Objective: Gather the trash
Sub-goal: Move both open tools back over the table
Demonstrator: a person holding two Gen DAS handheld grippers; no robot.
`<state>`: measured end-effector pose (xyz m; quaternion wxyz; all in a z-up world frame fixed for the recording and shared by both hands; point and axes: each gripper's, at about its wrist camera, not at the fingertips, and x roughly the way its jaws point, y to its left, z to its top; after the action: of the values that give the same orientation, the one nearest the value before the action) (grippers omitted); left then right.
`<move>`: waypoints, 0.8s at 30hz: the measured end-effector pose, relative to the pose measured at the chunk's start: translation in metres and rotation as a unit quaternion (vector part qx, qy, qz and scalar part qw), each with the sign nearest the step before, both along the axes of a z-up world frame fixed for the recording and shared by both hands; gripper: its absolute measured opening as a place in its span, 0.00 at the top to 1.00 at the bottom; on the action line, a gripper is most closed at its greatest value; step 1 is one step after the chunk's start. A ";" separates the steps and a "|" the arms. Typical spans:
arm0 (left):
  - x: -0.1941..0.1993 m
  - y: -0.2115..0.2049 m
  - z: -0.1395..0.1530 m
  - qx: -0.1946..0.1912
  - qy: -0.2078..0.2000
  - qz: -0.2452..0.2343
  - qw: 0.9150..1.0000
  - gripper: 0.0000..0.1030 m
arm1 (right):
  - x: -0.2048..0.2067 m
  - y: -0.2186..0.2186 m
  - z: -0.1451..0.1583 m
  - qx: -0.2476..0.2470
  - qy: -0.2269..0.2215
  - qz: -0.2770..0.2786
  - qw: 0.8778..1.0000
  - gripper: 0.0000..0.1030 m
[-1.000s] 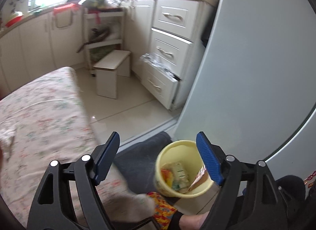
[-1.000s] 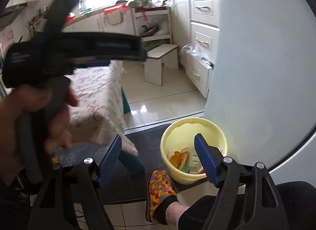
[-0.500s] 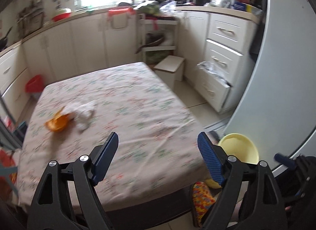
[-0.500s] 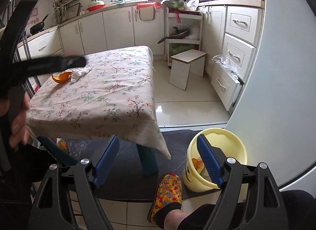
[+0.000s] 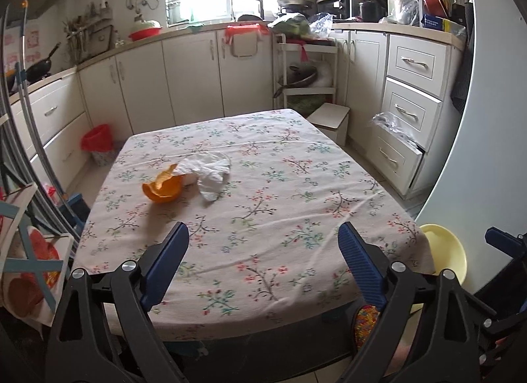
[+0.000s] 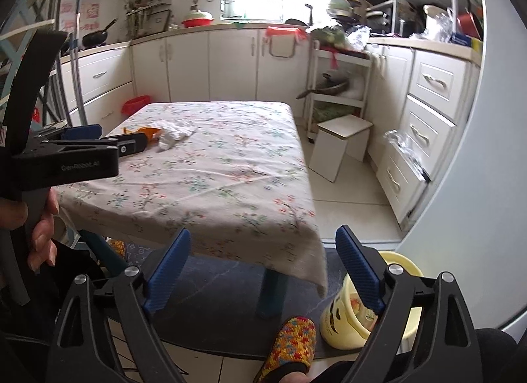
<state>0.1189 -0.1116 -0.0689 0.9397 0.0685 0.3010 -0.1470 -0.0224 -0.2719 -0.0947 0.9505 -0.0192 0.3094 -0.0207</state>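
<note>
I held my left gripper (image 5: 263, 251) over the near edge of the floral-clothed table (image 5: 296, 185); its blue jaws had just been widening and stood apart, nothing between them. My right gripper (image 6: 263, 258) was likewise spread and empty, its jaws also just widened. The orange fruit peel (image 5: 162, 187) lay touching the crumpled white tissue (image 5: 209, 172) toward the table's far left corner. The yellow plastic bucket (image 6: 342, 327) stood on the floor by the near right corner.

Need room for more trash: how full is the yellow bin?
Mostly empty: the yellow bin shows only a few scraps low inside, its inner wall bare above them.
</note>
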 end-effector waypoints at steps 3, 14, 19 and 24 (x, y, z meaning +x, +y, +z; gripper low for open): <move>0.000 0.005 0.000 0.001 -0.002 0.003 1.000 0.14 | 0.005 0.012 -0.001 -0.006 0.000 0.011 1.000 0.16; 0.003 0.023 -0.002 -0.004 0.007 0.013 1.000 0.12 | 0.017 0.043 -0.002 -0.020 0.003 0.035 0.999 0.13; 0.012 0.042 -0.007 -0.017 0.027 0.035 0.999 0.12 | 0.023 0.053 -0.004 -0.022 0.006 0.043 0.999 0.13; 0.030 0.081 -0.015 -0.073 0.073 0.083 0.991 0.12 | 0.032 0.063 -0.007 -0.021 0.010 0.055 0.998 0.13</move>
<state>0.1493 -0.0310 -0.0843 0.9268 -0.0362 0.3614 -0.0950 0.0100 -0.2088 -0.1013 0.9464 -0.0562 0.3169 0.0253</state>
